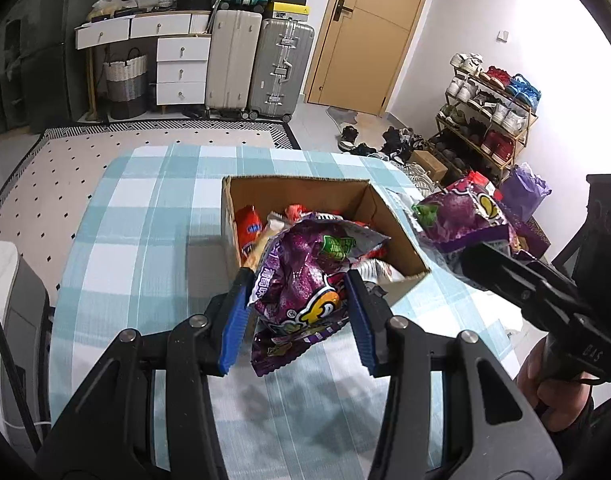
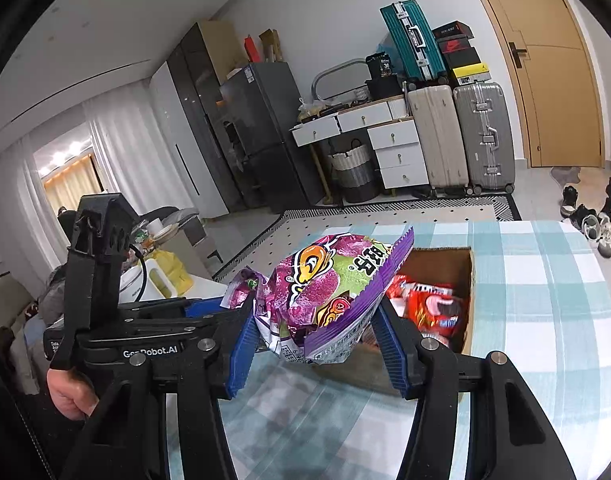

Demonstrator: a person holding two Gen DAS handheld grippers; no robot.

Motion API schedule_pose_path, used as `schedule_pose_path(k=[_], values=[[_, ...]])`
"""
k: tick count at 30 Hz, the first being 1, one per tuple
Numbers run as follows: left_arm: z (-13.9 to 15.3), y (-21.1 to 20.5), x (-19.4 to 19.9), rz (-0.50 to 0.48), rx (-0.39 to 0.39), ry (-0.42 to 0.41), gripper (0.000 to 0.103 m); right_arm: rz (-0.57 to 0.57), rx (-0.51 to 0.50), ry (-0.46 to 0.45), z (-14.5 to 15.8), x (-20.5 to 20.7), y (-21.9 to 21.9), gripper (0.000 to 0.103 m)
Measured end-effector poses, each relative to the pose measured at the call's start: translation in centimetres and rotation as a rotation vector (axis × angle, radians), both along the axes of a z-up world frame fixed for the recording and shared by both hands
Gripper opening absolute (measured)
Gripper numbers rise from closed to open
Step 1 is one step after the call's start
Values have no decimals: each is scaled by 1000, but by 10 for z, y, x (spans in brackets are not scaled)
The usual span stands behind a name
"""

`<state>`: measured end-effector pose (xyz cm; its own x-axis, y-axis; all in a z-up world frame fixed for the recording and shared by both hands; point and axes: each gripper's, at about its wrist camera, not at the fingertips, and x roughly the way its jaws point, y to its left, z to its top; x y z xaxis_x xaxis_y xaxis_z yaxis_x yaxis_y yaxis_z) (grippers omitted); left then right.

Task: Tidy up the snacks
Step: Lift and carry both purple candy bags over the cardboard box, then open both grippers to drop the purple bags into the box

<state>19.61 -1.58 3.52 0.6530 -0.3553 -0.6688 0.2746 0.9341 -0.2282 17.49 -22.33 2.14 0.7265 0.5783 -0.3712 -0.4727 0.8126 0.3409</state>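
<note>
The left gripper (image 1: 299, 294) pinches a purple snack bag (image 1: 301, 280) between its blue pads (image 1: 237, 320), and the bag hangs above the near edge of a cardboard box (image 1: 389, 220). The right gripper (image 2: 313, 320) also pinches a second purple snack bag (image 2: 325, 292); its pads press on both sides of the crumpled foil, and the bag is lifted over the near side of the same box. In the left wrist view this second bag shows at the right of the box, held up in the air. The box stands on a table with a blue and white checked cloth (image 1: 145, 220), and inside it lie red snack packets (image 2: 433, 308). A hand (image 2: 71, 394) holds the handle of the left gripper. Behind the table stand suitcases (image 1: 257, 68) and a shoe rack (image 1: 489, 116).
</note>
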Motion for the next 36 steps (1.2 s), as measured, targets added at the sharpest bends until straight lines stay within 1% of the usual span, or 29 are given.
schedule_pose_path(k=[9, 17, 26, 28, 29, 30, 31, 32, 36], values=[[-2, -8, 54, -2, 7, 28, 43, 2, -3, 36, -3, 44, -3, 55], [-5, -25, 89, -29, 32, 37, 43, -7, -17, 58, -8, 81, -7, 55], [-26, -38, 124, -46, 33, 77, 44, -25, -30, 93, -23, 116, -15, 56], [-31, -40, 131, -55, 28, 90, 45, -27, -33, 103, -27, 122, -17, 58], [-32, -42, 133, -57, 30, 94, 47, -32, -35, 109, -29, 124, -17, 60], [-34, -43, 135, -61, 38, 95, 47, -35, -35, 113, -30, 127, -19, 64], [-35, -45, 137, -62, 53, 91, 47, -37, -38, 119, -32, 130, -19, 65], [-36, -46, 138, -61, 68, 86, 47, -38, -41, 121, -33, 132, -20, 66], [-36, -44, 137, -62, 51, 84, 51, -47, -25, 116, -34, 135, -26, 66]])
